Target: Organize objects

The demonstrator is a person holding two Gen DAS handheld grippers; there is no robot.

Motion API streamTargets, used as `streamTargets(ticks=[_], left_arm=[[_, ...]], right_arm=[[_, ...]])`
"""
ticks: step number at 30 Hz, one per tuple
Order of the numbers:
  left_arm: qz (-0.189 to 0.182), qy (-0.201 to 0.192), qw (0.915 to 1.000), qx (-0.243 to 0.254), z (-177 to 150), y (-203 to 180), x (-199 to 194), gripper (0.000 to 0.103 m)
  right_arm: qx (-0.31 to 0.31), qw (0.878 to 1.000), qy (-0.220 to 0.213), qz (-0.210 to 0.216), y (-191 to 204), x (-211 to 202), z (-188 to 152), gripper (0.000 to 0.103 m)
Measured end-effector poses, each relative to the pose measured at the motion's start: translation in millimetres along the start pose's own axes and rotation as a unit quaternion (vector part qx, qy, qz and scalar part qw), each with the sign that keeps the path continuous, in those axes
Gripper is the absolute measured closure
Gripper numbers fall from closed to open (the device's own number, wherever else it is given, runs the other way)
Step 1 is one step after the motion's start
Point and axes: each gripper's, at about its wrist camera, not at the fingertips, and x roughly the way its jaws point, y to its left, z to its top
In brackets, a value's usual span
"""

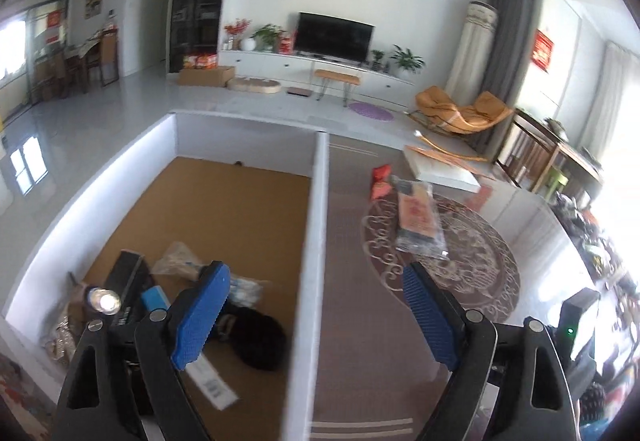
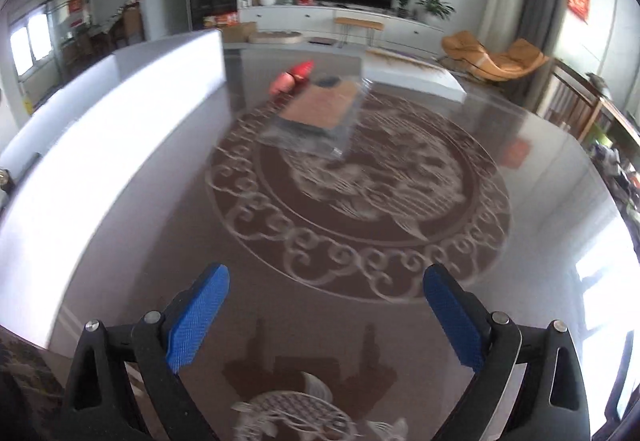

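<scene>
My left gripper (image 1: 316,281) stands open above the right wall of a white box (image 1: 312,225) with a cardboard floor. Inside the box lie a flashlight (image 1: 103,300), a dark flat case (image 1: 130,273), a black pouch (image 1: 256,337), crumpled clear bags (image 1: 176,259) and a white label strip (image 1: 212,381). Right of the box, a clear-wrapped orange packet (image 1: 418,219) and a red snack bag (image 1: 380,181) rest on the brown patterned table (image 1: 360,321). My right gripper (image 2: 326,277) is open over the table, empty, well short of the wrapped packet (image 2: 320,109) and the red bag (image 2: 294,77).
The box wall (image 2: 104,145) runs along the left of the right wrist view. A white flat board (image 1: 440,169) lies at the table's far edge. Clutter lines the right side (image 1: 600,249). Beyond are a TV cabinet, a stool and an orange lounge chair.
</scene>
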Motion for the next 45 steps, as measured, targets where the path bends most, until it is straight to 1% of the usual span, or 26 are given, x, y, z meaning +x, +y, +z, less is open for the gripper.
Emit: streamTargets(ticks=[3, 6, 8, 11, 15, 17, 23, 27, 31, 35, 38, 42, 45], left_arm=[[-0.029, 0.009, 0.9982, 0.052, -5.4, -52.5, 5.1, 0.005], [-0.052, 0.038, 0.9939, 0.089, -19.7, -98.3, 22.3, 0.005], [-0.062, 0.059, 0.9909, 0.104, -32.9, -121.9, 42.2, 0.005], [-0.058, 0.095, 0.9880, 0.106, -53.8, -138.7, 74.6, 0.005], [-0.043, 0.141, 0.9848, 0.091, -77.1, -143.7, 113.8, 0.005], [-0.035, 0.152, 0.9838, 0.089, -84.9, -140.4, 125.8, 0.005], [-0.004, 0.149, 0.9832, 0.106, -93.6, -132.0, 142.7, 0.005], [-0.002, 0.150, 0.9828, 0.108, -93.2, -122.3, 149.1, 0.005], [-0.001, 0.160, 0.9818, 0.103, -94.3, -114.9, 156.2, 0.005], [0.010, 0.158, 0.9812, 0.111, -93.0, -113.4, 161.0, 0.005], [0.011, 0.154, 0.9819, 0.110, -91.2, -113.4, 164.0, 0.005], [0.015, 0.153, 0.9824, 0.106, -88.9, -114.6, 168.5, 0.000], [0.016, 0.150, 0.9830, 0.104, -88.5, -115.3, 169.6, 0.000]], right_arm=[[0.024, 0.999, 0.007, -0.024, -31.9, 7.5, -15.7, 0.005], [0.041, 0.998, 0.011, -0.036, -51.1, 9.8, -20.6, 0.005], [0.047, 0.998, 0.011, -0.040, -54.6, 8.8, -21.2, 0.005], [0.046, 0.998, 0.019, -0.049, -58.1, 12.8, -23.9, 0.005], [0.054, 0.997, 0.025, -0.039, -61.9, 19.0, -21.9, 0.005], [0.060, 0.997, 0.027, -0.033, -62.3, 19.8, -22.6, 0.004], [0.081, 0.996, 0.034, -0.019, -68.0, 23.9, -24.0, 0.002], [0.087, 0.995, 0.036, -0.018, -69.1, 25.1, -25.2, 0.000], [0.087, 0.995, 0.036, -0.017, -68.8, 25.4, -25.4, 0.000], [0.087, 0.995, 0.036, -0.017, -68.8, 25.5, -25.4, 0.000], [0.087, 0.995, 0.036, -0.017, -68.8, 25.5, -25.4, 0.000], [0.087, 0.995, 0.036, -0.017, -68.6, 25.8, -25.5, 0.000], [0.087, 0.995, 0.036, -0.017, -68.6, 25.9, -25.5, 0.000]])
